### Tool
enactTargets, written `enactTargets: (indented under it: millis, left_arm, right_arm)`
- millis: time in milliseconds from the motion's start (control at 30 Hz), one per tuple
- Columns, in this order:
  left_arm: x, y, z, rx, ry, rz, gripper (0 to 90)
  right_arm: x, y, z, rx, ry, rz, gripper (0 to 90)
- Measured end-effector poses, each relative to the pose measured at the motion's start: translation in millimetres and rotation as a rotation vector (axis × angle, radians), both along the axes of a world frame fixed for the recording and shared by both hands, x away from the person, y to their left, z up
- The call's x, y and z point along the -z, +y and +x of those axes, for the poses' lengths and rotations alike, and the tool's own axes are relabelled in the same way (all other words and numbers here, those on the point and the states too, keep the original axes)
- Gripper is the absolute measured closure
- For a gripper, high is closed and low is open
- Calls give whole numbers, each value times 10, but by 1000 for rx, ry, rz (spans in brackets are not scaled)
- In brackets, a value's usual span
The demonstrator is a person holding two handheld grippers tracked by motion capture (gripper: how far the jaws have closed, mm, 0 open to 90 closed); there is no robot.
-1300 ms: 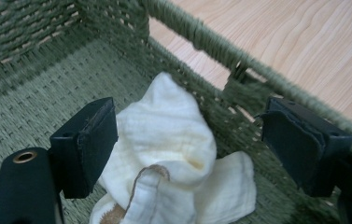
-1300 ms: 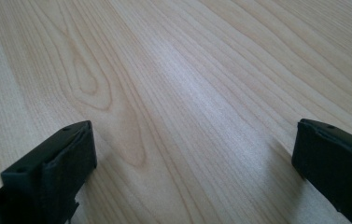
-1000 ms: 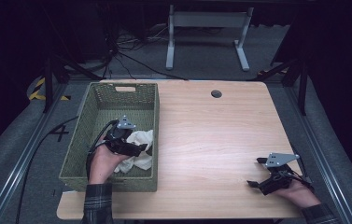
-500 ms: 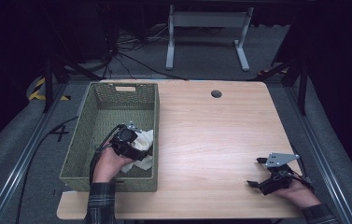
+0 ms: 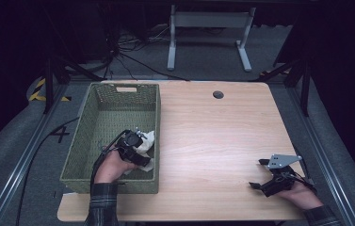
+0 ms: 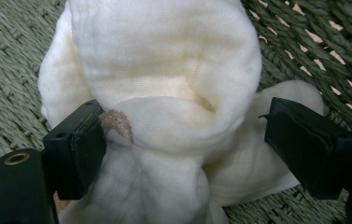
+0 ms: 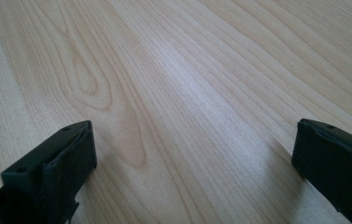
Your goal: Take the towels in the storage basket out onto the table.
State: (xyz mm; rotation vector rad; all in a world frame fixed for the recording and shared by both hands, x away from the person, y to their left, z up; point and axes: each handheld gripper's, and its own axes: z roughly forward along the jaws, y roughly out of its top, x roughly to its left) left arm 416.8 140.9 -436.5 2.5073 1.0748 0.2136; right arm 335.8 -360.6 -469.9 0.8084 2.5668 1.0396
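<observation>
One soft, light, bunched-up white cloth [image 6: 164,88] lies in the green woven basket [image 5: 83,146] near its right wall, and my left gripper [image 6: 183,140], jaws spread around its thick fold, should pinch that limp bulge, while my right gripper [image 7: 192,154] rests apart on the desk [image 5: 222,136].

Left gripper [image 5: 136,141] over cloth [image 5: 147,141] in basket [image 5: 114,106].
</observation>
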Motion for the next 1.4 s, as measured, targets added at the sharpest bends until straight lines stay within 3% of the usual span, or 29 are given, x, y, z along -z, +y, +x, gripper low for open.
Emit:
enactTargets:
  millis: [100,233,333,500,700,867,1033,1167,1400]
  left_arm:
    - [14,-7,1,5,8,15,170]
    - [2,-15,-3,-5,-6,52,266]
    - [-27,2,-3,-32,-12,58,467]
    - [-71,34,-1,-72,0,51,666]
    - [-128,114,17,-116,28,-15,732]
    - [-200,209,21,-167,25,-109,734]
    - [-256,261,7,-164,19,-164,733]
    - [-316,316,-8,-165,-3,-237,733]
    - [-411,389,-41,-168,-52,-301,735]
  right_arm:
    - [0,0,0,0,0,0,0]
    - [0,1,0,1,1,0,0]
    - [0,1,2,2,1,1,0]
    - [-1,4,4,3,2,2,0]
    - [-1,4,5,3,2,2,0]
    - [-1,4,5,3,2,2,0]
    - [-1,5,6,3,2,2,0]
    - [-1,4,6,3,2,2,0]
    - [-1,4,6,3,2,2,0]
